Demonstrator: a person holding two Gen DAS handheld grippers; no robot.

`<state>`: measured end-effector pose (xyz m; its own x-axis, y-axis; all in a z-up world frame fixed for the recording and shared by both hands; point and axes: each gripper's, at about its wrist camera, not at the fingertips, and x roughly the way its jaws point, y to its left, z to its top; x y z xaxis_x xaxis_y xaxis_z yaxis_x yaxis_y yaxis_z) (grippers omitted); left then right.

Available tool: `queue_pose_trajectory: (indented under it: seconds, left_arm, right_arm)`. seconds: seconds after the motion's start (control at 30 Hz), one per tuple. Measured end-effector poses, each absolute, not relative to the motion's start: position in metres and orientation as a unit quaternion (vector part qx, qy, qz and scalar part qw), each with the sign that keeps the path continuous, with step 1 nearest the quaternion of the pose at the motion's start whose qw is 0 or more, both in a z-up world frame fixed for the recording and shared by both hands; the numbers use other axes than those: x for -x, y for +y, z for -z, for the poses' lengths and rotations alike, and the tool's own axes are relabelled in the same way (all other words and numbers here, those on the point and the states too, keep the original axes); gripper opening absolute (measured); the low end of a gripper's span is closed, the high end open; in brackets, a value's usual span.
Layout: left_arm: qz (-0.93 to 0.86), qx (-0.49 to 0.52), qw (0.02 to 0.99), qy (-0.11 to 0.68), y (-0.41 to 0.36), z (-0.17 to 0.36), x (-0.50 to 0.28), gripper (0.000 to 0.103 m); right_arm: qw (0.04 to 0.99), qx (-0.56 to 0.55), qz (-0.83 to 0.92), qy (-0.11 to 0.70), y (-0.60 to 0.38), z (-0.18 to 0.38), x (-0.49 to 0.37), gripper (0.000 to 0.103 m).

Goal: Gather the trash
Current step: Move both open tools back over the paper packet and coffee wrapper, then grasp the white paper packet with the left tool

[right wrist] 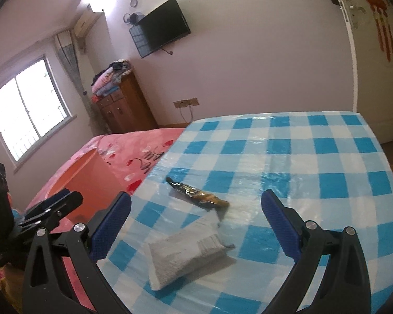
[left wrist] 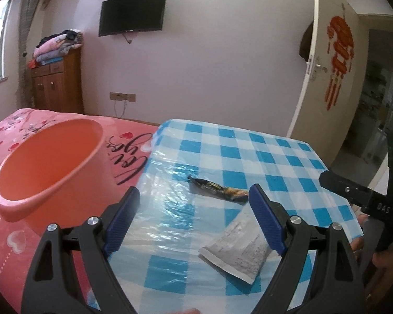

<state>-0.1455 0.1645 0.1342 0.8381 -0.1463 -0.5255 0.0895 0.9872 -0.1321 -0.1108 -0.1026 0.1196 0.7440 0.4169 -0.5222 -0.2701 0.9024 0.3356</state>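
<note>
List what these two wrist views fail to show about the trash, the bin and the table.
- Orange bin: its bottom is out of sight in both views; the left gripper covers part of it in the right wrist view.
- Silver packet: print too small to read.
- Dark wrapper: label blurred.
- Checked table: near edge cut off.

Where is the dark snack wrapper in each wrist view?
Left wrist view: dark wrapper lies centre-right on the checked cloth, just beyond the grey packet and right of the pink bin.
Right wrist view: dark wrapper lies near the centre, just beyond the grey packet; the bin is at far left.
Shared landmark: the wall TV.
</note>
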Motion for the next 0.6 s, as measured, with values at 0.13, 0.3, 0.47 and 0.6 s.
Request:
queue_pose_trajectory:
  seconds: [0.13,0.3,0.47,0.6]
  left_arm:
    - [0.088,0.054,0.951,0.292,0.156,-0.126,0.142,0.086]
    - [0.112,0.028,0.944,0.309,0.139,-0.115,0.137,0.086]
    - [0.124,0.008,0.932,0.339,0.122,-0.099,0.126,0.086]
    - [0.143,-0.014,0.922,0.361,0.104,-0.084,0.118,0.086]
  right_arm:
    - [0.920,-0.138,-0.181,0.318,-0.117,-0.110,0.111,0.098]
    - [0.920,-0.145,-0.163,0.325,-0.136,-0.100,0.111,0.098]
    - [0.920,-0.161,-0.143,0.328,-0.154,-0.090,0.110,0.098]
    - [0.915,-0.175,-0.131,0.339,-0.169,-0.079,0.108,0.098]
